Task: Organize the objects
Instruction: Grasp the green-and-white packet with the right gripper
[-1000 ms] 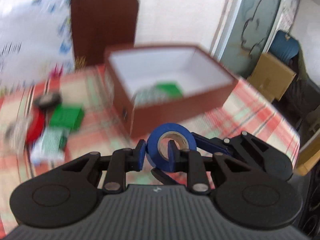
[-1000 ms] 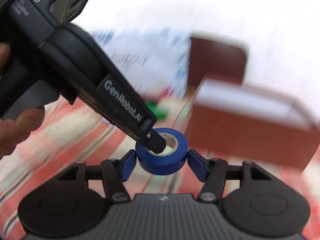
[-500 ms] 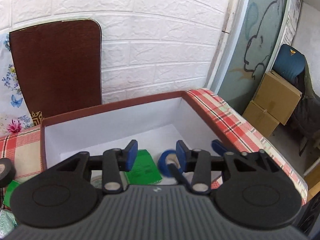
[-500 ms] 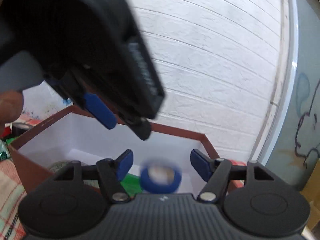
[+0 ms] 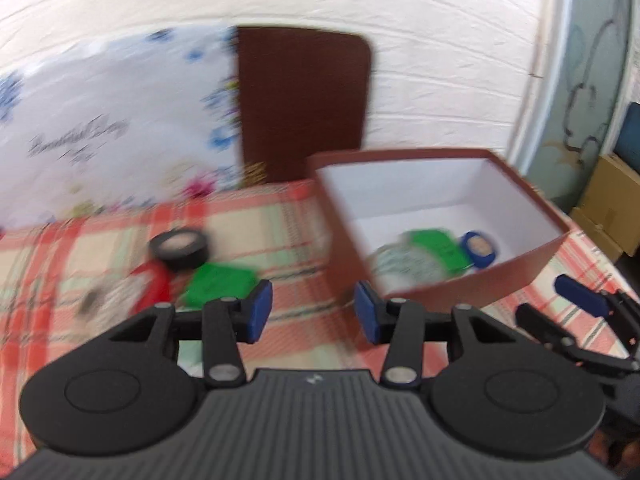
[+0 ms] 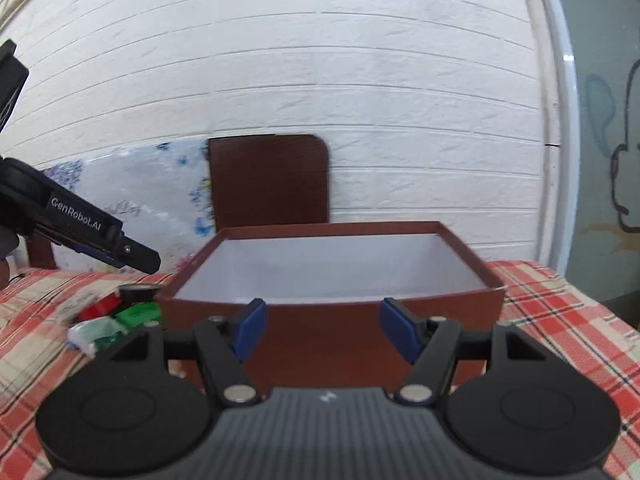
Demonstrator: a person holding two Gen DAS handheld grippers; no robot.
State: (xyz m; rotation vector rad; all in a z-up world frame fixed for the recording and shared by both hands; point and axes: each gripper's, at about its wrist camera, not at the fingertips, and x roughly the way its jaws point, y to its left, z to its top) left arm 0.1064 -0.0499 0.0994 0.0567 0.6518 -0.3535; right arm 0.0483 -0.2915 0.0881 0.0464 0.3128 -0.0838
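Note:
A brown box (image 5: 448, 276) with a white inside stands on the checked tablecloth; it also shows in the right wrist view (image 6: 332, 320). Inside lie a blue tape roll (image 5: 479, 249), a green packet (image 5: 438, 244) and a pale greenish bag (image 5: 404, 260). My left gripper (image 5: 313, 317) is open and empty, left of the box front. My right gripper (image 6: 324, 330) is open and empty, just before the box's front wall. Loose on the cloth are a black tape roll (image 5: 180, 247), a red object (image 5: 154, 282) and a green box (image 5: 220, 283).
A brown board (image 5: 302, 100) and a flowered sheet (image 5: 116, 136) lean on the white brick wall. The right gripper's finger (image 5: 580, 300) shows at the right of the left view; the left gripper (image 6: 96, 236) shows at left of the right view. Cardboard boxes (image 5: 612, 200) stand beyond the table.
The blue tape roll has left the grippers and now lies in the box. Both grippers have pulled back from over the box; the left one swung left toward the loose items.

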